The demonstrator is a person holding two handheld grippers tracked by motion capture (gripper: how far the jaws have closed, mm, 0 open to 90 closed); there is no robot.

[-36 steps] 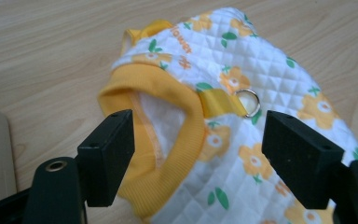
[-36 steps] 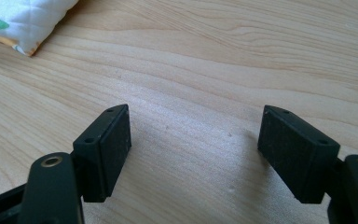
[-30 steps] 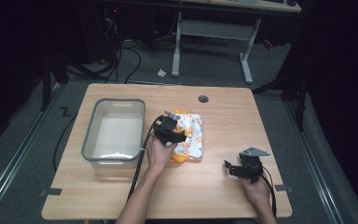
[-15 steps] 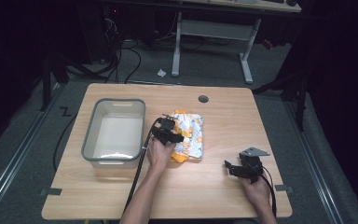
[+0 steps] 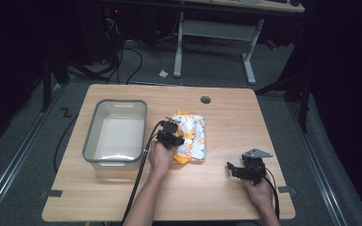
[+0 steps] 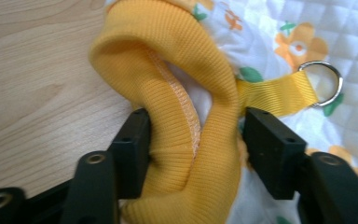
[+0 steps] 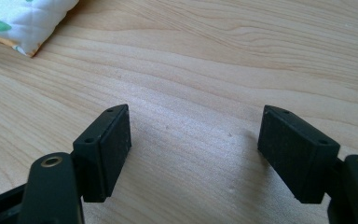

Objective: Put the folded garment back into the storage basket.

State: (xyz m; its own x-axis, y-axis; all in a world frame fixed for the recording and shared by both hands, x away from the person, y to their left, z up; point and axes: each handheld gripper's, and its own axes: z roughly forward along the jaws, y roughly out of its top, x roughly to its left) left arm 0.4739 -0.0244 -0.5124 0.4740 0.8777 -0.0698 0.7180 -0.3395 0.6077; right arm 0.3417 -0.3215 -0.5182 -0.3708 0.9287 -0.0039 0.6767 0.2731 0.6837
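My left gripper (image 6: 193, 140) has just been closing its jaws around the yellow ribbed cuff (image 6: 182, 93) of the quilted floral garment (image 5: 191, 134), at table centre. The left pad touches, the right looks just apart. A shallow bite may slip. My right gripper (image 7: 193, 149), at five o'clock, stands apart and empty.
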